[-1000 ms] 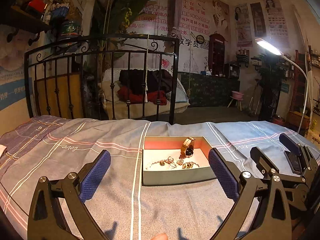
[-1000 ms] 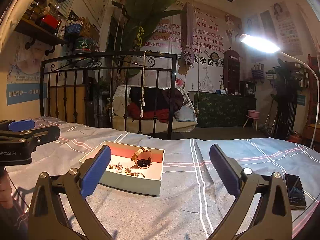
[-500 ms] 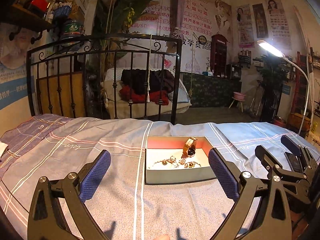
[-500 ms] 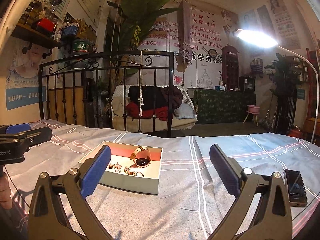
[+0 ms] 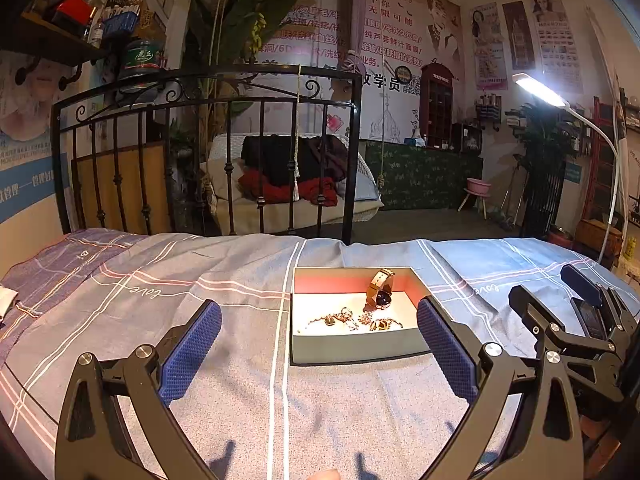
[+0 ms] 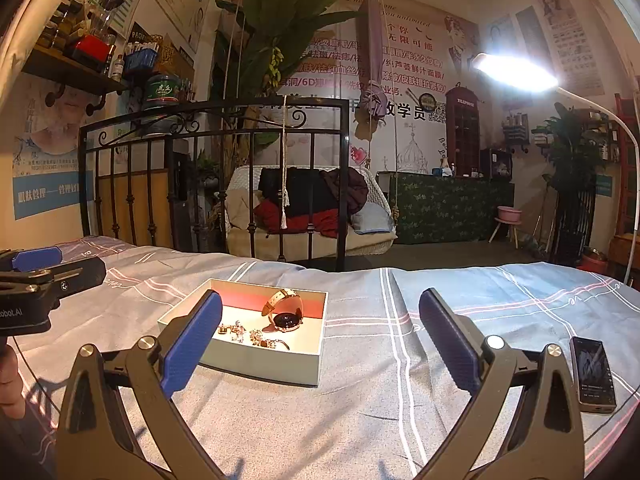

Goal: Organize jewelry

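Observation:
An open shallow box (image 5: 356, 348) with a red inner wall sits on the bed. It holds a wristwatch (image 5: 380, 292) standing on edge and several small gold jewelry pieces (image 5: 352, 320). My left gripper (image 5: 318, 348) is open and empty, just short of the box. In the right wrist view the box (image 6: 260, 364) lies ahead to the left, with the watch (image 6: 286, 312) and jewelry (image 6: 250, 332) inside. My right gripper (image 6: 320, 344) is open and empty, to the right of the box. Each gripper shows in the other's view, right (image 5: 576, 320) and left (image 6: 36, 276).
The bed has a grey-blue plaid sheet (image 5: 200, 288). A black iron bed frame (image 5: 208, 152) stands at the far edge. A dark phone (image 6: 592, 374) lies on the sheet at the right. A lit lamp (image 6: 516, 72) on a white arm hangs over the right side.
Both views have tilted slightly, so the box sits a little lower in the frames. Both grippers stay open and empty.

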Action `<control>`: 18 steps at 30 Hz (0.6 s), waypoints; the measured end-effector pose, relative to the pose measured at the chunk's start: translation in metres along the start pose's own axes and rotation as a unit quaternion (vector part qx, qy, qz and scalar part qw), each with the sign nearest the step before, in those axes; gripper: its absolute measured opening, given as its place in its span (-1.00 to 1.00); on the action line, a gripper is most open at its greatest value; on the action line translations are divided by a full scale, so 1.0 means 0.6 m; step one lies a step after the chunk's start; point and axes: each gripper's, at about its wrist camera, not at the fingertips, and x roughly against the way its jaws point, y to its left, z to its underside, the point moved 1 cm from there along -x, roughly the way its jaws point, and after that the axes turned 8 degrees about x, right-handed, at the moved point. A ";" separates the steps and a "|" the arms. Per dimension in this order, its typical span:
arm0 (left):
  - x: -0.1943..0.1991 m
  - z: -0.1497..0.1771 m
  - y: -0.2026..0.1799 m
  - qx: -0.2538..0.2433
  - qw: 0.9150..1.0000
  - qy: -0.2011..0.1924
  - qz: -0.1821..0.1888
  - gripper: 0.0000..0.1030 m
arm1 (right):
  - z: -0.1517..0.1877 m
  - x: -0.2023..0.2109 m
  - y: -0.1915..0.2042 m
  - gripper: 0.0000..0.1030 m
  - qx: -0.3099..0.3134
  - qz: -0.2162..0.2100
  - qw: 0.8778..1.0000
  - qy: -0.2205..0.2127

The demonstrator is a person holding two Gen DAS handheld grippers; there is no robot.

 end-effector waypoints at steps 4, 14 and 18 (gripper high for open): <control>-0.001 -0.001 0.001 0.000 1.000 0.002 0.000 0.87 | 0.002 -0.002 0.000 0.89 0.000 -0.002 1.000 0.003; 0.000 0.000 -0.004 -0.008 1.000 0.000 -0.002 0.87 | 0.004 -0.004 0.002 0.89 -0.001 -0.003 1.000 0.005; 0.001 0.000 -0.004 -0.008 1.000 0.001 -0.002 0.87 | 0.004 -0.004 0.001 0.89 -0.001 -0.002 1.000 0.005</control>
